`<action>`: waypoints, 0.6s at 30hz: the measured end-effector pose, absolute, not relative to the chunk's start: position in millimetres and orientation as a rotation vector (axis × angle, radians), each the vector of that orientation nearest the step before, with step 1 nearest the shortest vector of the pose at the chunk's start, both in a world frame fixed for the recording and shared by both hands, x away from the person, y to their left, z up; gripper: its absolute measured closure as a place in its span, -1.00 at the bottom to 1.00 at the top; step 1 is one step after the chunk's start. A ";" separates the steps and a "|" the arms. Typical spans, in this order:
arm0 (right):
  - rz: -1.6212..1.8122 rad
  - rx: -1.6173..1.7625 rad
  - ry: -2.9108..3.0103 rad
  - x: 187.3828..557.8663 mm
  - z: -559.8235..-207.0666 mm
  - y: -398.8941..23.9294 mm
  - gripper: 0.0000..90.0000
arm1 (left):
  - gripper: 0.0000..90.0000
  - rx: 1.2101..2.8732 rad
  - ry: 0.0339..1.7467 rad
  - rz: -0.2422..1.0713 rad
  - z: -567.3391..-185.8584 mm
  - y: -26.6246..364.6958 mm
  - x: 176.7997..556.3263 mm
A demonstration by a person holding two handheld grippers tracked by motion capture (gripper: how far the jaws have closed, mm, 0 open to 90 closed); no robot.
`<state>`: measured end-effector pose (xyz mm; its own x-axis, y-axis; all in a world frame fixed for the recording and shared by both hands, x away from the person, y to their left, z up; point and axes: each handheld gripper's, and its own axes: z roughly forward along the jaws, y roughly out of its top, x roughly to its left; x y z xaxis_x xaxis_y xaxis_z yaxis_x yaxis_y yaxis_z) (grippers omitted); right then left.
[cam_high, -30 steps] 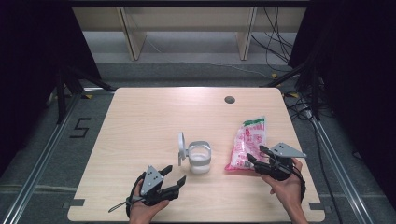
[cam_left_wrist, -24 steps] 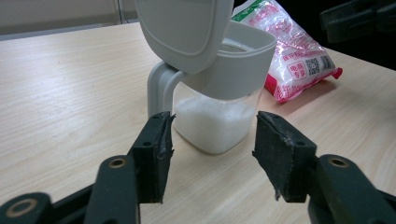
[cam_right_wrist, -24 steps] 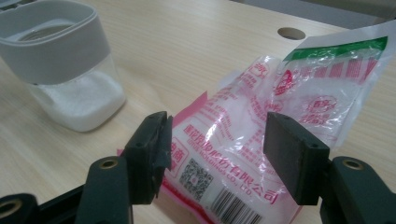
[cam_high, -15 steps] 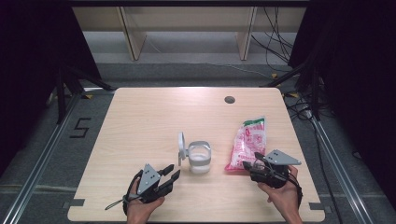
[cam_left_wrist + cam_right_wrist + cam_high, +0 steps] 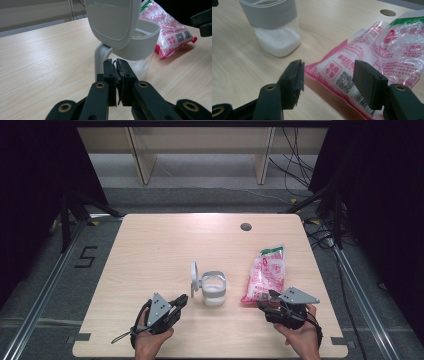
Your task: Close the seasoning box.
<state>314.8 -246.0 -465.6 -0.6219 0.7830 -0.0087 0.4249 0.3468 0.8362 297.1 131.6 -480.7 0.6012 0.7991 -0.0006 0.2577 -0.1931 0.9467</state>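
Note:
A clear jar [image 5: 214, 290] with a grey collar and white granules inside stands at the table's front middle, its grey flip lid [image 5: 194, 279] raised open on the left. My left gripper [image 5: 181, 300] lies just left of it and nearer me. Its jaws have just been closing and stand shut with nothing between them. In the left gripper view that gripper [image 5: 116, 62] points at the jar [image 5: 140, 40] under the lid [image 5: 112, 20]. A pink and clear bag [image 5: 265, 275] lies to the right. My right gripper [image 5: 329, 65] is open, the bag's [image 5: 387, 50] near corner between its jaws, untouched.
The light wooden table [image 5: 160, 250] has a round cable hole [image 5: 245, 226] at the back right. Shelving legs and cables stand on the floor behind it. Metal rails run along both sides. Dark curtains hang left and right.
My left gripper's jaws have gone from open to shut on nothing. The right hand has slid a little left and toward me, to the bag's near end.

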 end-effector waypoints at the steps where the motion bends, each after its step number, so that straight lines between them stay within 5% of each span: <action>1: 1.191 1.061 2.203 313.7 -465.6 -246.0 -0.08 | 0.91 1.748 0.869 0.632 -479.3 131.7 297.0; 18: 1.206 1.038 2.243 296.8 -469.7 -244.4 -0.08 | 0.97 1.757 0.847 0.637 -467.7 131.7 303.8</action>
